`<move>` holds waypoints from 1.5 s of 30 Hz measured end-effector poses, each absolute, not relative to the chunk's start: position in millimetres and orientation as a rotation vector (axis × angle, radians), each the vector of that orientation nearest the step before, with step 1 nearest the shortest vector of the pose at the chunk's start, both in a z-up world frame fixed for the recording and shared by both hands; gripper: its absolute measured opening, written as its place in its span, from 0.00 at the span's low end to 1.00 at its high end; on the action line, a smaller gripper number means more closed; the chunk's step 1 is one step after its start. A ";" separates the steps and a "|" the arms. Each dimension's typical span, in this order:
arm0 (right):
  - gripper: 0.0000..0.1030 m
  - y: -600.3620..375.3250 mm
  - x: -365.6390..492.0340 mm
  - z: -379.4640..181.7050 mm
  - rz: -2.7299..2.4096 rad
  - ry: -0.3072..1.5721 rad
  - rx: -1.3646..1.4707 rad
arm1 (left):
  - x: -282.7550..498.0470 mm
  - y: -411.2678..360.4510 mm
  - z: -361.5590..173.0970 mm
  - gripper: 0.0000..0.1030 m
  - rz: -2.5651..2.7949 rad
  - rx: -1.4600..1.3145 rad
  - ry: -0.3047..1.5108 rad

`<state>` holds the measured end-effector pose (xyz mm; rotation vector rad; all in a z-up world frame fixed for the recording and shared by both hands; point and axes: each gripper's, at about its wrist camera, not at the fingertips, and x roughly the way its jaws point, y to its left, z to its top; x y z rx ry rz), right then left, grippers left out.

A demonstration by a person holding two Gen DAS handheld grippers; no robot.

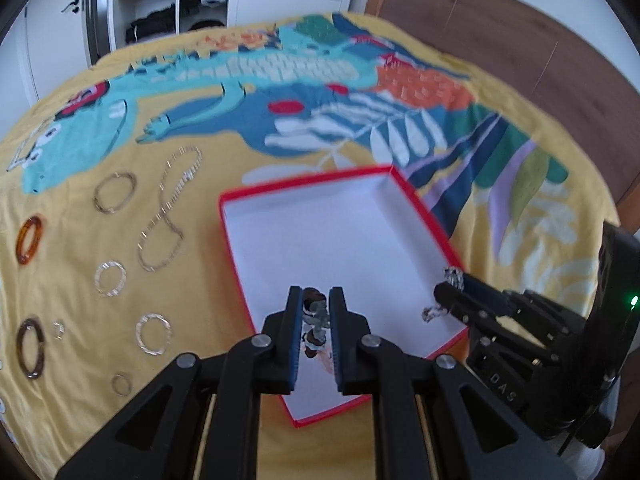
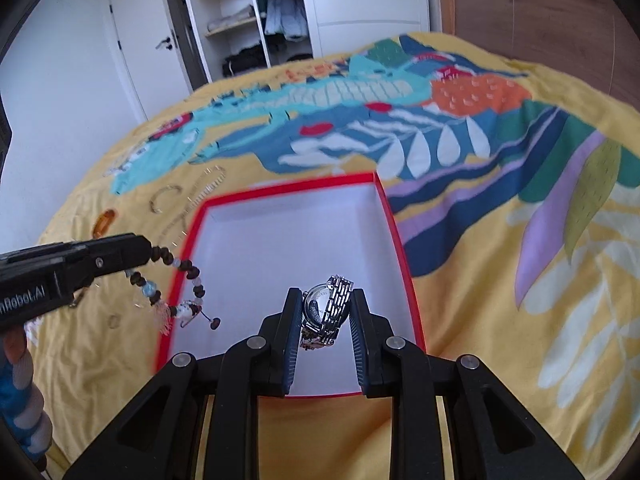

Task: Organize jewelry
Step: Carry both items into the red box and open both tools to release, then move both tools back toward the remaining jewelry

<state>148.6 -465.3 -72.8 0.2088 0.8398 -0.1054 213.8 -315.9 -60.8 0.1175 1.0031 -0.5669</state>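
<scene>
A red box (image 1: 416, 208) with a white inside lies open on the bed; it also shows in the right wrist view (image 2: 394, 216). My left gripper (image 1: 316, 300) is shut on a beaded bracelet (image 1: 314, 320) of brown and pale beads, held above the box's near left part; the bracelet (image 2: 176, 280) dangles in the right wrist view. My right gripper (image 2: 326, 300) is shut on a silver metal watch (image 2: 328, 308), held above the box's near edge. In the left wrist view the right gripper (image 1: 452, 292) is at the box's right rim.
On the yellow patterned bedspread (image 1: 80, 420) left of the box lie a gold chain necklace (image 1: 168, 216), an amber ring bangle (image 1: 29, 240), a gold bangle (image 1: 115, 192), silver bangles (image 1: 110, 278), a dark bangle (image 1: 30, 348) and small rings (image 1: 121, 384). A wooden headboard (image 1: 540, 60) stands at the right, an open wardrobe (image 1: 160, 4) behind.
</scene>
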 end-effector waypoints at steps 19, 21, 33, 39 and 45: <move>0.26 -468.8 159.7 -123.7 -0.098 0.975 0.126 | 198.3 -327.2 -129.4 0.13 -0.539 0.247 1.037; 0.33 -470.5 158.6 -122.3 -0.110 0.970 0.119 | 195.9 -326.5 -127.3 0.17 -0.542 0.250 1.029; 0.45 -474.0 134.1 -85.3 -0.154 0.895 0.130 | 171.1 -306.3 -80.3 0.28 -0.544 0.224 0.940; 0.45 -458.9 111.3 -52.3 -0.145 0.841 0.131 | 154.7 -272.0 -53.6 0.28 -0.515 0.204 0.898; 0.46 -424.5 97.0 -25.2 -0.093 0.796 0.140 | 144.6 -211.4 -36.8 0.28 -0.431 0.213 0.905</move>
